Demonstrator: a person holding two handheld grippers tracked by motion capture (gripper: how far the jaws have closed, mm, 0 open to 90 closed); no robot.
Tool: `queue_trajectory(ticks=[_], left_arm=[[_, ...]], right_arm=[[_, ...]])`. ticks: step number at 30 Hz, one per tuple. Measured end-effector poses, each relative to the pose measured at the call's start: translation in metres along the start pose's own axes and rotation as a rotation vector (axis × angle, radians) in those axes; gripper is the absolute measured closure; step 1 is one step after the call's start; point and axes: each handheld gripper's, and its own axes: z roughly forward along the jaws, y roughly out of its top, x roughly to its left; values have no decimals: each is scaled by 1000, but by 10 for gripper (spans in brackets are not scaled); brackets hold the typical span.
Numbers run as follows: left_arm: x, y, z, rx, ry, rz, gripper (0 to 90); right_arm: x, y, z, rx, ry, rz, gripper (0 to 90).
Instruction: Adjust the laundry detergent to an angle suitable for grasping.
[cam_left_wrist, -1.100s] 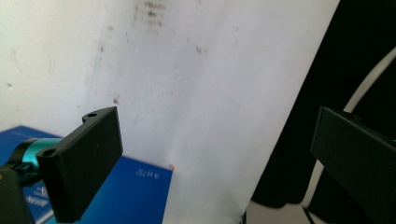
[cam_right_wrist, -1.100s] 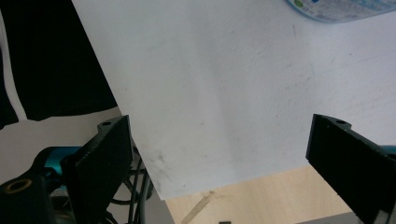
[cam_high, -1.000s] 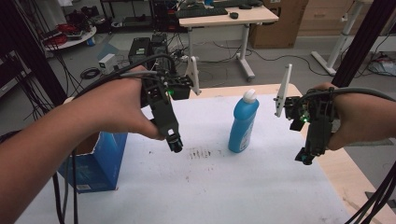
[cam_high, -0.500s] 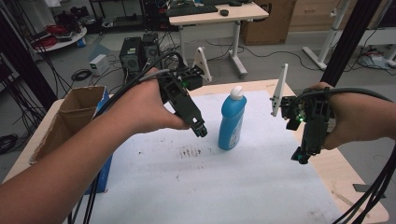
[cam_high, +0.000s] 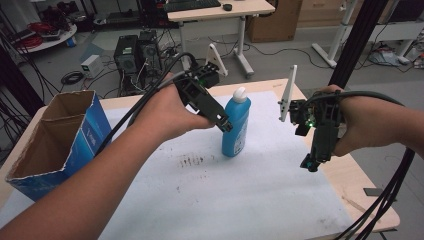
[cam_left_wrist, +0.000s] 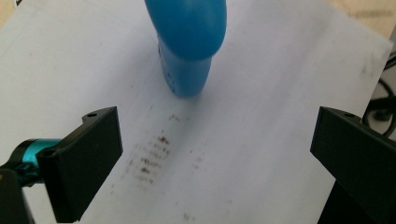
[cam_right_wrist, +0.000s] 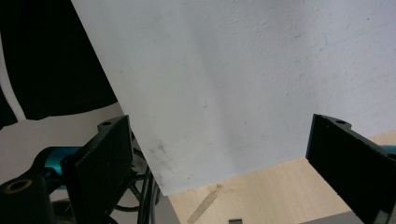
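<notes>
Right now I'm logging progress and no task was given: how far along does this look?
Done: little. The blue bottle stands upright on the white sheet, uncapped by nothing I can see, and ungrasped. In hand: the left tongs are open, aimed down at the bottle. The right tongs hang open over the sheet's edge, holding nothing. Left: gripping the bottle, perhaps moving it to the cardboard box; that goal is a guess.

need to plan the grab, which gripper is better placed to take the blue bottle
Left. The left gripper is open right beside the blue bottle, which sits ahead between its jaws. The right gripper hangs open near the table edge, well apart from it.
</notes>
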Motion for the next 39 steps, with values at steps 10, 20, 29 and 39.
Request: queue_trajectory(ticks=[10, 20, 29, 39], left_arm=[[4, 13, 27, -49, -6, -46, 21], [3, 24, 54, -91, 21, -72, 22], [0, 32, 75, -110, 57, -83, 22], [5, 39, 94, -96, 105, -86, 43]], right_arm=[[-2, -3, 3, 4, 6, 10, 65], [-5, -5, 5, 4, 11, 23, 65], [-6, -7, 6, 9, 12, 39, 65], [-6, -5, 6, 20, 13, 37, 65]])
